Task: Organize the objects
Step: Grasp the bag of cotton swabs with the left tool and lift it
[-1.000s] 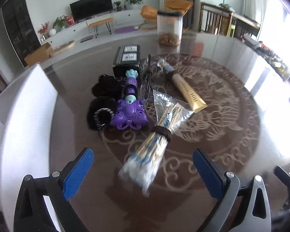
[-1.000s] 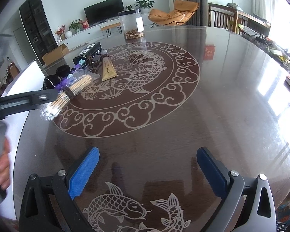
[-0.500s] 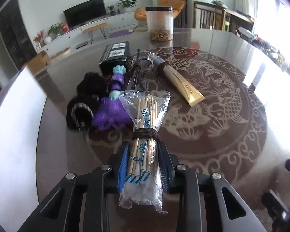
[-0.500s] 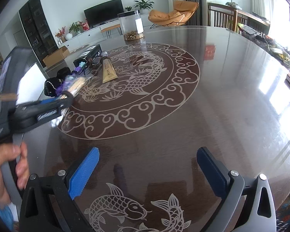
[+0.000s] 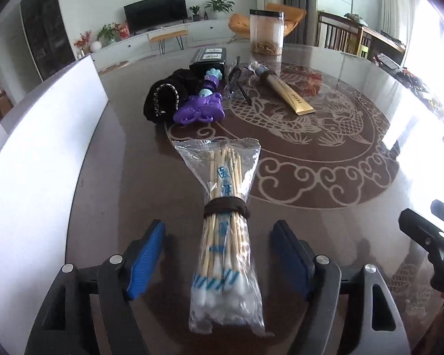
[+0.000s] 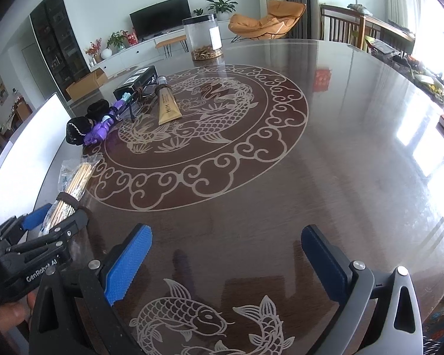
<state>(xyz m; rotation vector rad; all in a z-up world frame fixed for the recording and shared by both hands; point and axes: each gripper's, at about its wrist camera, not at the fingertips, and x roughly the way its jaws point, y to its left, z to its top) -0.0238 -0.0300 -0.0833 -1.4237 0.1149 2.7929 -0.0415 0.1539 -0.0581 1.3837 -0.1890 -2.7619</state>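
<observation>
A clear bag of cotton swabs point(image 5: 226, 230) tied with a brown band lies on the dark round table point(image 5: 325, 195), near its left edge. My left gripper point(image 5: 219, 254) is open, its blue pads on either side of the bag without touching it. The bag also shows in the right wrist view point(image 6: 71, 189). My right gripper point(image 6: 226, 263) is open and empty over the table's front part. Farther back lie a purple toy point(image 5: 199, 109), a black pouch point(image 5: 162, 102), a gold tube point(image 5: 287, 94) and a black box point(image 5: 208, 60).
A clear jar point(image 5: 266, 35) with brown contents stands at the far side. A black pen-like item point(image 5: 239, 84) lies between the toy and the tube. A white chair back point(image 5: 35, 159) stands close at the left edge. The right gripper's body point(image 5: 435, 245) shows at right.
The left gripper closed on the swab bag, carried it back toward the near left edge away from the pile, then opened and let it go. The right gripper stayed still.
</observation>
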